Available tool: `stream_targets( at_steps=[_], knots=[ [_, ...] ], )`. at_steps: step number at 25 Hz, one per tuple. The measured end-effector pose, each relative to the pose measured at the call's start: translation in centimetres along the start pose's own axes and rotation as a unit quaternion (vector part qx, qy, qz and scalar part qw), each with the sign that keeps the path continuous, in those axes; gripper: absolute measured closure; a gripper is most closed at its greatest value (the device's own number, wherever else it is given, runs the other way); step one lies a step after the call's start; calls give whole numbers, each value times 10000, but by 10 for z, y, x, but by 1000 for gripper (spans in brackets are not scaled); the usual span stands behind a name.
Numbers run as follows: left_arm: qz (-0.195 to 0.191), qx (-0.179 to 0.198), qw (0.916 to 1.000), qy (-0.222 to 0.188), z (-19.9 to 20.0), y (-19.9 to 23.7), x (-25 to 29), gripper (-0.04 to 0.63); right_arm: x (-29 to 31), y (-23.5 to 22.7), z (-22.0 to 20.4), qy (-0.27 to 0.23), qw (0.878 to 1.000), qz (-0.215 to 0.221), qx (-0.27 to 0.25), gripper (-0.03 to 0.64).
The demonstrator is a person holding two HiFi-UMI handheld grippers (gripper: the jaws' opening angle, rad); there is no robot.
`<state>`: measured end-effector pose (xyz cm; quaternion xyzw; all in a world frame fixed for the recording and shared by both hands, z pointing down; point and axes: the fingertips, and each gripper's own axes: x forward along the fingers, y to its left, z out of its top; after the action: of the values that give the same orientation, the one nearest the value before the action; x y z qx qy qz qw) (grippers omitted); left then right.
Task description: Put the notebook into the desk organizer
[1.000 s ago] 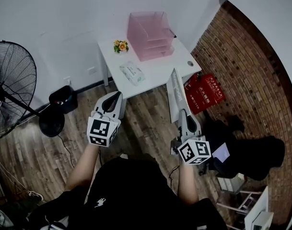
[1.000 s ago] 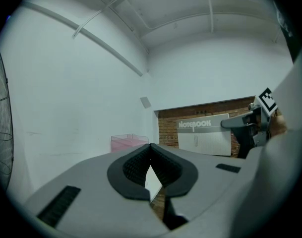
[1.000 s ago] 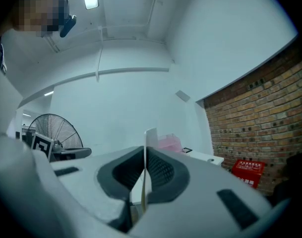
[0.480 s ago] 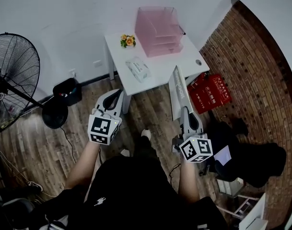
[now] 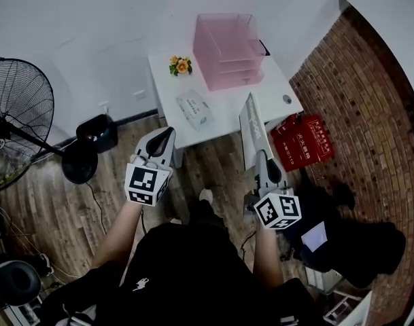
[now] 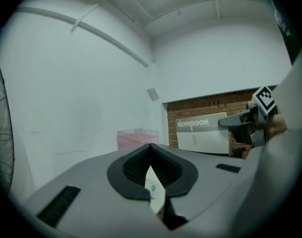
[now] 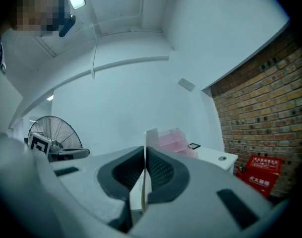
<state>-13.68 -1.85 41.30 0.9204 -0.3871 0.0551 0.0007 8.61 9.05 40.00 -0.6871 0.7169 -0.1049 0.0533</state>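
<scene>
The notebook (image 5: 251, 126), thin and grey-white, stands on edge in the air, and my right gripper (image 5: 260, 157) is shut on its near end. In the right gripper view its edge (image 7: 150, 139) rises between the pressed pads (image 7: 159, 168). The pink see-through desk organizer (image 5: 228, 49) stands at the back of the white table (image 5: 227, 107), ahead of both grippers. My left gripper (image 5: 167, 134) hovers over the floor just short of the table's front left corner, shut and holding nothing. The left gripper view shows the notebook's printed cover (image 6: 203, 132) to the right.
A tissue pack (image 5: 194, 109) and a small pot of flowers (image 5: 181, 64) sit on the table's left part. A standing fan (image 5: 20, 124) is at far left, a black bin (image 5: 96, 134) by the wall, a red box (image 5: 303, 141) against the brick wall on the right.
The table and organizer have shifted right and come a little nearer to both grippers. The right gripper keeps its hold on the notebook; the left stays shut.
</scene>
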Motion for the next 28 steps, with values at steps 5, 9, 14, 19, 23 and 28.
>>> stream_targets(
  at_steps=[5, 9, 14, 19, 23, 28],
  knots=[
    [99, -18, 9999, 33, 3, 3, 43, 592, 36, -30, 8, 58, 9999, 103, -8, 606],
    [196, -24, 9998, 67, 9, 2, 75, 592, 63, -55, 17, 119, 9997, 193, 12, 606],
    [383, -36, 9991, 163, 8, 2, 108, 592, 96, -81, 25, 156, 9991, 388, 29, 606],
    [588, 36, 9979, 255, 11, -2, 137, 592, 126, -108, 29, 175, 9978, 619, 156, 606],
    [800, 81, 9963, 308, 12, -1, 155, 592, 146, -123, 26, 233, 9956, 868, 276, 606],
    [992, 108, 9945, 324, 13, 1, 172, 592, 167, -134, 24, 272, 9930, 1107, 319, 606]
  ],
)
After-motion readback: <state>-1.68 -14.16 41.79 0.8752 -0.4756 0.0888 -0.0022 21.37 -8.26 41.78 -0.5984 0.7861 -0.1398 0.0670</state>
